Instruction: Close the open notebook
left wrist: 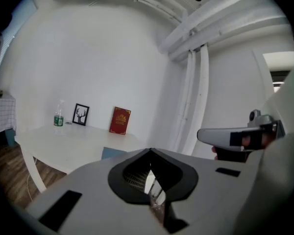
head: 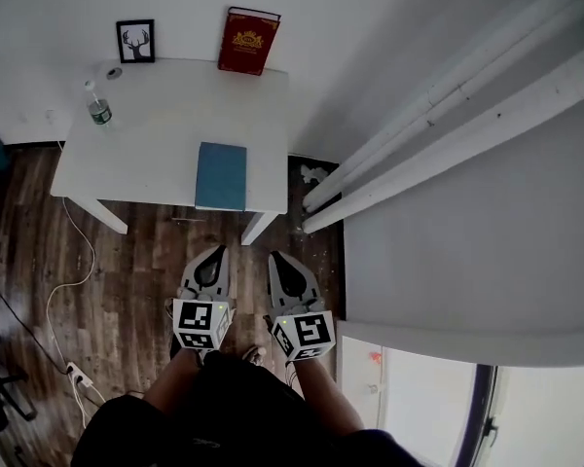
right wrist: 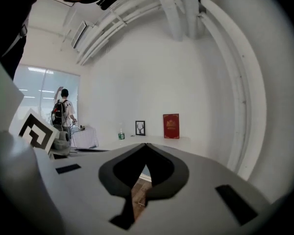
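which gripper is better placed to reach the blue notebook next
Left, marginally: the left gripper lines up with the closed blue notebook; the right gripper sits off its right edge. Both jaws shut, empty.

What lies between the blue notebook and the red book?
Nothing: between blue notebook and red book the table is bare, in the head view.

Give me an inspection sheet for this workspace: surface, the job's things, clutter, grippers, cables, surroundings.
Surface: white table, set against the wall.
Job's things: blue notebook near the table's front edge, lying closed.
Clutter: red book and framed picture against the wall; water bottle at the back left.
Grippers: left gripper and right gripper both shut, empty, over the floor short of the table.
Cables: white cable and power strip on the floor.
Surroundings: wood floor, white pipes.
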Motion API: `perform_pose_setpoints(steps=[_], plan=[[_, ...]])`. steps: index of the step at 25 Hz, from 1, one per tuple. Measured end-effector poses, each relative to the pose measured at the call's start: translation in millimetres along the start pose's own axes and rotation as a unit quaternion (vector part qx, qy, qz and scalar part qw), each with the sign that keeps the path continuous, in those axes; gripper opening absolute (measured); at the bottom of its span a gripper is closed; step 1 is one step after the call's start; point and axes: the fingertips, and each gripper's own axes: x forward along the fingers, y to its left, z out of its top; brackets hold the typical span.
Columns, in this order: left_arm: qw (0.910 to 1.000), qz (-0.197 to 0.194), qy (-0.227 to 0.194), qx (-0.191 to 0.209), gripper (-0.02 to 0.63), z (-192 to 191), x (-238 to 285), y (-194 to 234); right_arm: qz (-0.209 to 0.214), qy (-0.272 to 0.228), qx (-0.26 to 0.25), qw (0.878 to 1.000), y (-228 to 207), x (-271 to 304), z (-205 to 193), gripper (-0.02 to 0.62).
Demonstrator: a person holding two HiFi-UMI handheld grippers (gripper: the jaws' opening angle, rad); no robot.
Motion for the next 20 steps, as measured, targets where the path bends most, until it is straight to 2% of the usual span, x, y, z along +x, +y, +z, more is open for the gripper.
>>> perform_pose_setpoints(steps=[4, 7, 13, 20], plan=[[0.9989, -0.007, -0.044, 0.010, 0.003, 19, -22, -69, -0.021, -0.028, -0.005, 0.999, -25, -60, 2, 0.023], [0.9979, -0.002, -0.053, 0.037, 0.003, 17, -39, -98, -0.017, -0.046, -0.026, 0.998, -23, -87, 13, 0.023], [0.9959, -0.010, -0.056, 0.069, 0.003, 10, -59, -133, -0.004, -0.075, -0.034, 0.997, -15, -116, 19, 0.023], [0.9928, -0.027, -0.072, 0.091, 0.003, 27, -64, -154, -0.009, -0.091, -0.040, 0.995, -14, -130, 37, 0.023]])
